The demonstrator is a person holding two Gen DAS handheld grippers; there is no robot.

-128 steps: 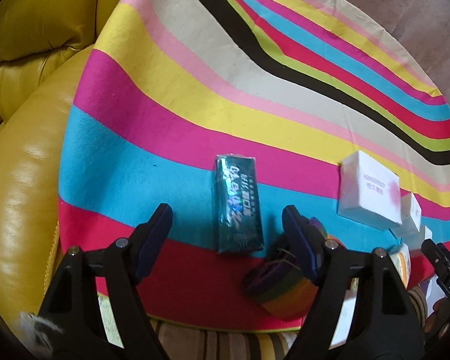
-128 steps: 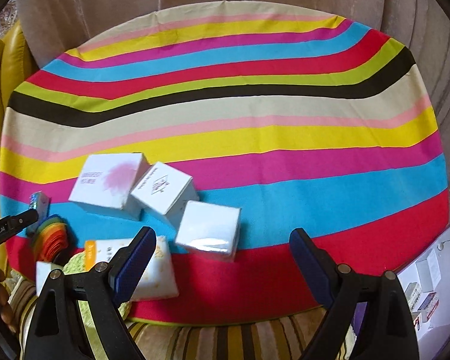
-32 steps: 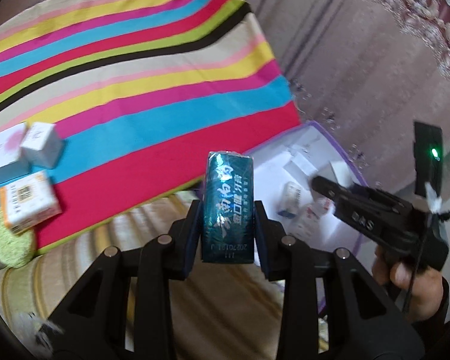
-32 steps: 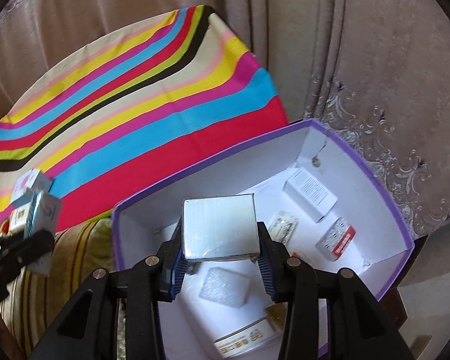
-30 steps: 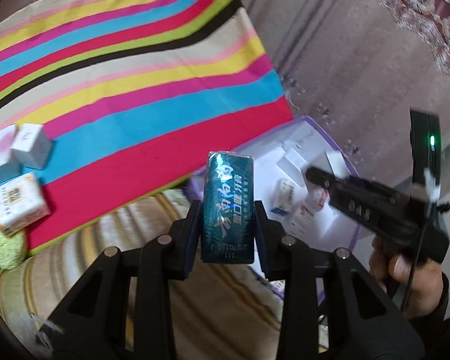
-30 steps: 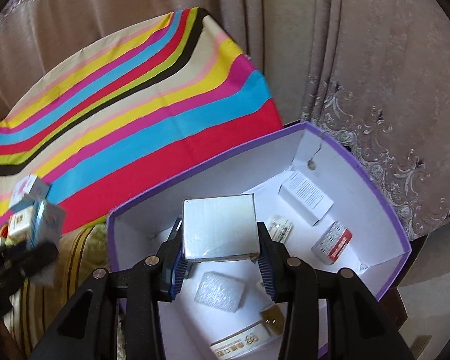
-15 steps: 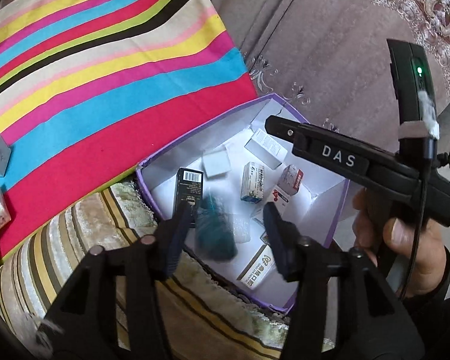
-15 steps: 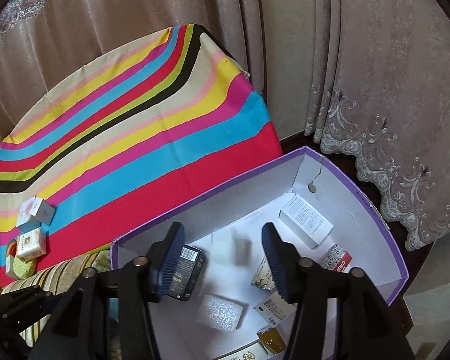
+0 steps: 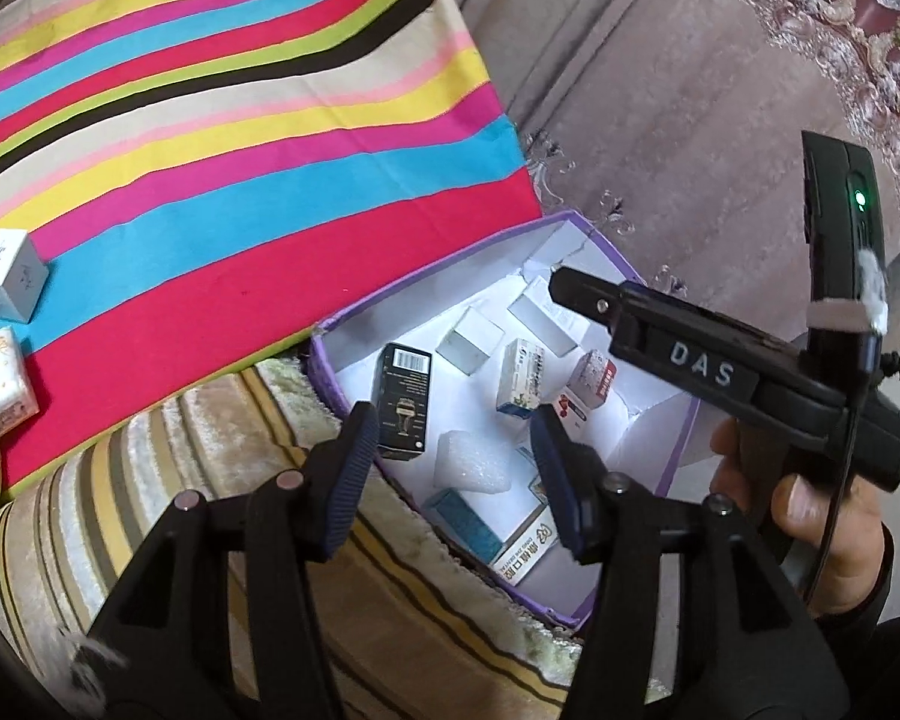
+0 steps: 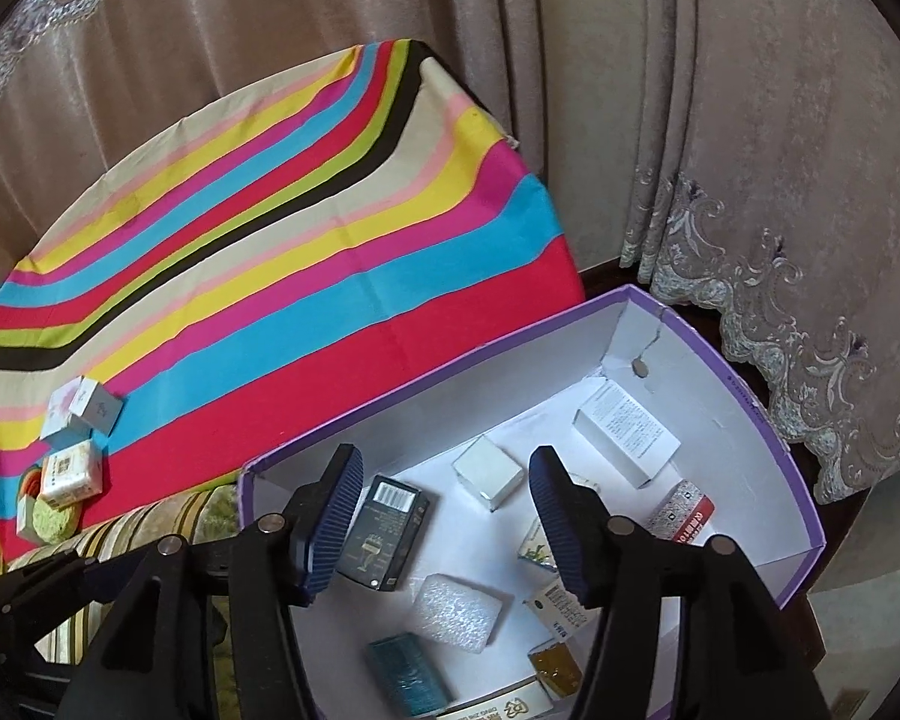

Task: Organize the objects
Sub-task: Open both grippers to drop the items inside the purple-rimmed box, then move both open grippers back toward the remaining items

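1. We see the purple box [image 10: 768, 432] below both grippers
2. Our left gripper [image 9: 450, 474], earlier clamping the teal pack [image 10: 408, 675], gapes empty; the pack lies inside
3. Our right gripper [image 10: 444, 519] is opening, the silver cube [image 10: 487, 473] dropped in

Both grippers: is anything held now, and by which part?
Nothing is held. The left gripper is open; the right gripper is opening, empty, above the box.
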